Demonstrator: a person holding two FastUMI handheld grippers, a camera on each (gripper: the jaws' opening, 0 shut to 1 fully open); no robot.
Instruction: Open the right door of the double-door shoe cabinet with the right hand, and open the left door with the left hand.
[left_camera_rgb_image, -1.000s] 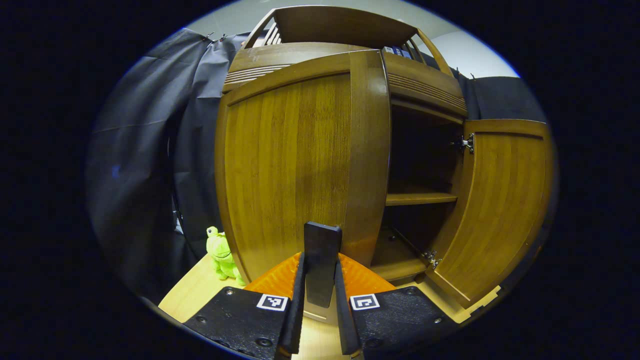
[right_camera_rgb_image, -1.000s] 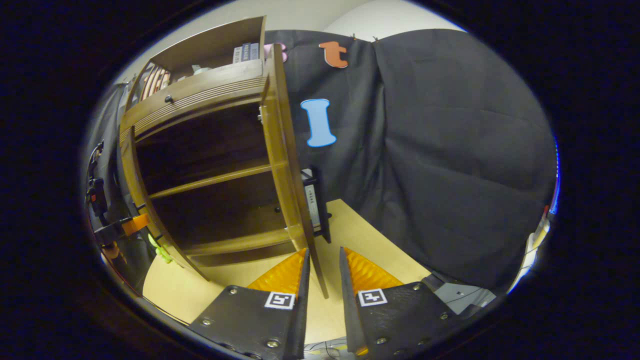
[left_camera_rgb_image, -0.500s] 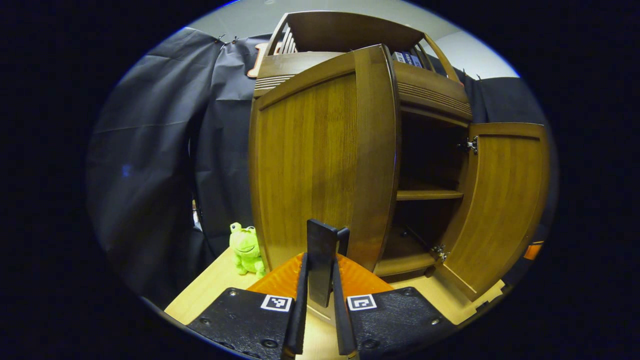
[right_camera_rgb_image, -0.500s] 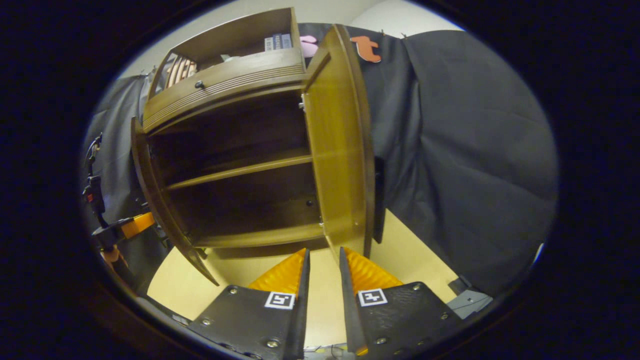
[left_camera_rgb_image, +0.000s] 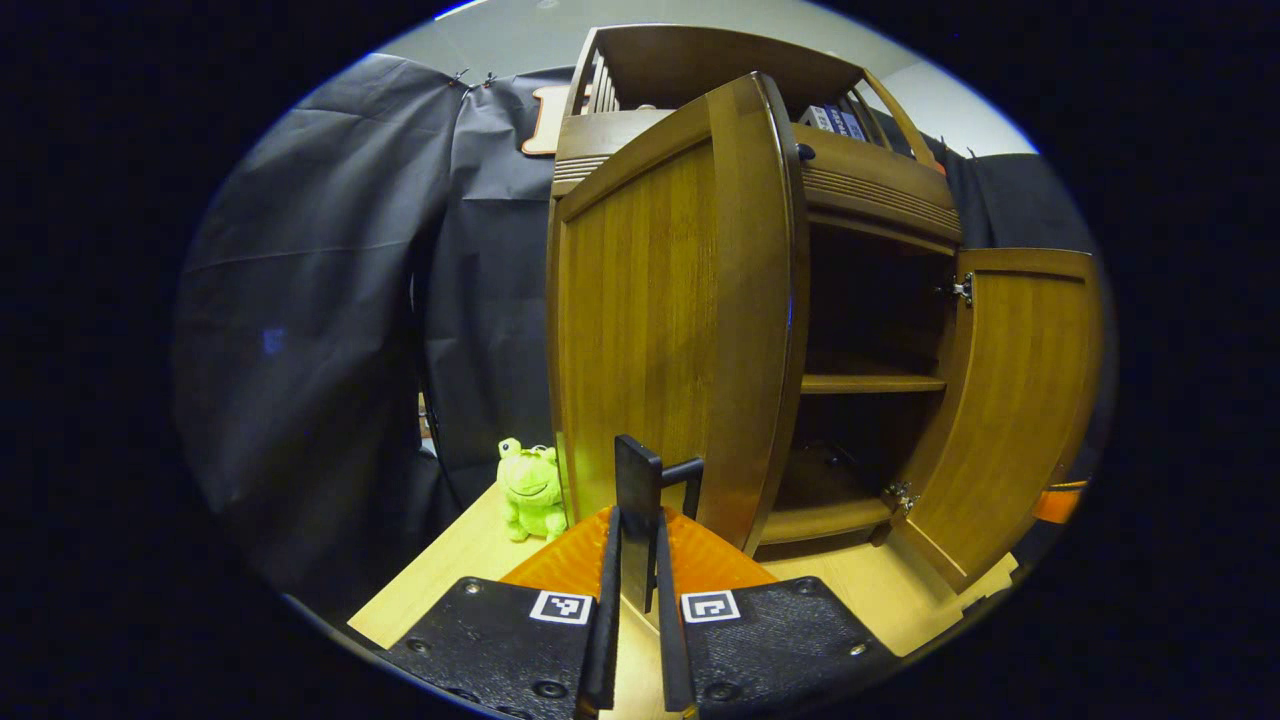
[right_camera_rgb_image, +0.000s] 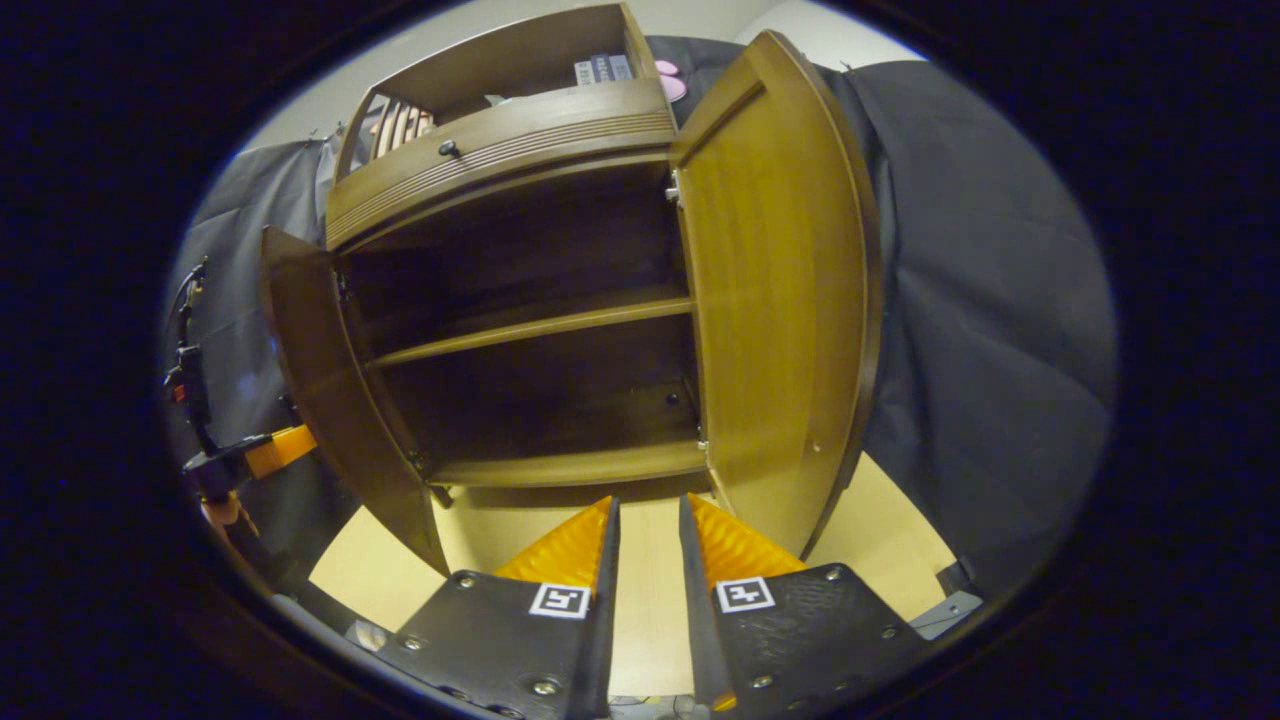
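Note:
The wooden shoe cabinet (left_camera_rgb_image: 860, 190) stands on a pale table with both doors swung out. In the left gripper view my left gripper (left_camera_rgb_image: 638, 518) is shut on the dark bar handle (left_camera_rgb_image: 638, 468) of the left door (left_camera_rgb_image: 660, 320), which stands roughly half open. The right door (left_camera_rgb_image: 1010, 400) hangs wide open at the right. In the right gripper view my right gripper (right_camera_rgb_image: 648, 515) hovers low before the cabinet's bottom shelf (right_camera_rgb_image: 570, 465), its fingers a narrow gap apart with nothing between them. The right door (right_camera_rgb_image: 780, 300) stands just to its right and the left door (right_camera_rgb_image: 330, 380) edge-on at the left.
A green frog toy (left_camera_rgb_image: 530, 488) sits on the table (left_camera_rgb_image: 440, 570) beside the cabinet's left side. Black cloth hangs behind and around. The middle shelf (right_camera_rgb_image: 530, 328) and dark interior look bare. A drawer with a knob (right_camera_rgb_image: 447, 149) runs above the doors.
The left door has swung further open with my left gripper on its handle. My right gripper has drawn off the right door's edge and turned toward the open cabinet.

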